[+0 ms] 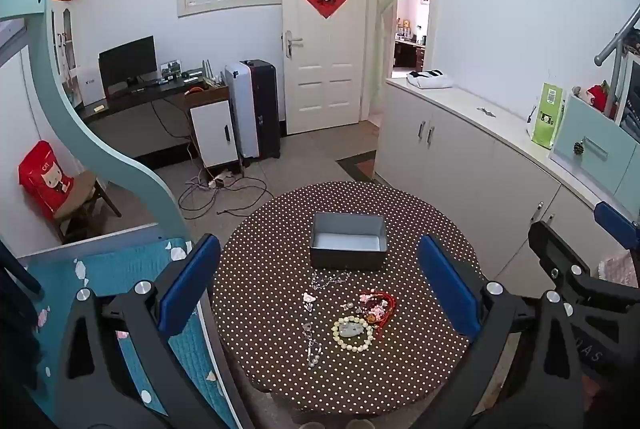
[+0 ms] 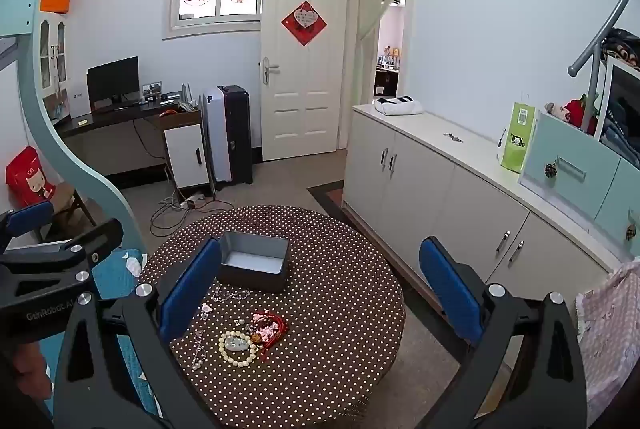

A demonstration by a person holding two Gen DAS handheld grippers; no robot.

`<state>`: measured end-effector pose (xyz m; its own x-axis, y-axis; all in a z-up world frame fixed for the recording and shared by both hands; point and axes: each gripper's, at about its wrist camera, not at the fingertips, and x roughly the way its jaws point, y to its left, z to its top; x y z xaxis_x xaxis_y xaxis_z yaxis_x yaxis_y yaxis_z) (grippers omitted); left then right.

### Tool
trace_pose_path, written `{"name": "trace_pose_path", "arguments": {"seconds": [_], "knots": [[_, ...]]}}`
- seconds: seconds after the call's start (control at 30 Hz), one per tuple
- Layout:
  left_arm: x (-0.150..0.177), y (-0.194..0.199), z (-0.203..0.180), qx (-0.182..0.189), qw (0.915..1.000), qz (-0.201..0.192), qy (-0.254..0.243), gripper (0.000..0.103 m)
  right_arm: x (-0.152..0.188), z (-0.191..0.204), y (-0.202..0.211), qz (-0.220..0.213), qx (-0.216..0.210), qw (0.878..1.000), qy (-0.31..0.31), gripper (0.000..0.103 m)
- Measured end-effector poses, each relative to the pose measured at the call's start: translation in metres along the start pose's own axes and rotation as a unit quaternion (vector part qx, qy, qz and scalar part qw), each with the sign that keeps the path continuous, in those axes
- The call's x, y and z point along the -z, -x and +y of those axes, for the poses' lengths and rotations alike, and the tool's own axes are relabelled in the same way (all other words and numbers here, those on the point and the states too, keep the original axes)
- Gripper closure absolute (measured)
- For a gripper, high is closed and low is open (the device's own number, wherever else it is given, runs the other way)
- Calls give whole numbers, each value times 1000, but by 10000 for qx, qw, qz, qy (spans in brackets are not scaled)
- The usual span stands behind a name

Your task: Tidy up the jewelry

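A round table [image 1: 420, 225] [image 2: 340, 329] with a brown polka-dot cloth carries an open grey box [image 1: 348, 245] [image 2: 254, 265], nothing visible inside. In front of the box lie a silver chain [image 1: 330, 279] [image 2: 232, 295], a long silver necklace [image 1: 310, 329] [image 2: 199, 347], a cream bead bracelet [image 1: 352, 333] [image 2: 238, 345] around a pale pendant, and a red tangle of cords and pink beads [image 1: 378, 305] [image 2: 270, 325]. My left gripper [image 1: 320, 285] hovers above the table, open and holding nothing. My right gripper [image 2: 320, 289] is likewise open and holding nothing, high over the table.
A long white cabinet [image 1: 460, 157] [image 2: 440, 181] runs along the right wall with a green bag [image 1: 546, 115] [image 2: 516, 141] on top. A blue quilted bed [image 1: 112, 277] lies left of the table. A desk, suitcase and floor cables stand beyond.
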<state>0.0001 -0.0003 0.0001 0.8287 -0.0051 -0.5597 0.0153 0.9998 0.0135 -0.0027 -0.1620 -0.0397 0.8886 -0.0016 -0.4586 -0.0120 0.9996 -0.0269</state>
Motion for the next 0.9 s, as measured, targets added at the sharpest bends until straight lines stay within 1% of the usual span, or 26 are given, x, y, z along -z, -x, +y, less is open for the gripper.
{"name": "trace_pose_path", "arguments": {"seconds": [0.17, 0.2, 0.5, 0.9], "knots": [[-1, 3, -5, -17, 10000, -31, 3, 5, 0, 0, 0, -13, -12, 10000, 9, 7], [-2, 1, 1, 53, 10000, 19, 52, 5, 0, 0, 1, -19, -13, 10000, 12, 7], [0, 0, 5, 19, 10000, -7, 52, 5, 8, 6, -7, 8, -64, 10000, 19, 7], [-1, -1, 6, 24, 10000, -9, 53, 5, 2, 6, -7, 43, -96, 9999, 11, 7]]}}
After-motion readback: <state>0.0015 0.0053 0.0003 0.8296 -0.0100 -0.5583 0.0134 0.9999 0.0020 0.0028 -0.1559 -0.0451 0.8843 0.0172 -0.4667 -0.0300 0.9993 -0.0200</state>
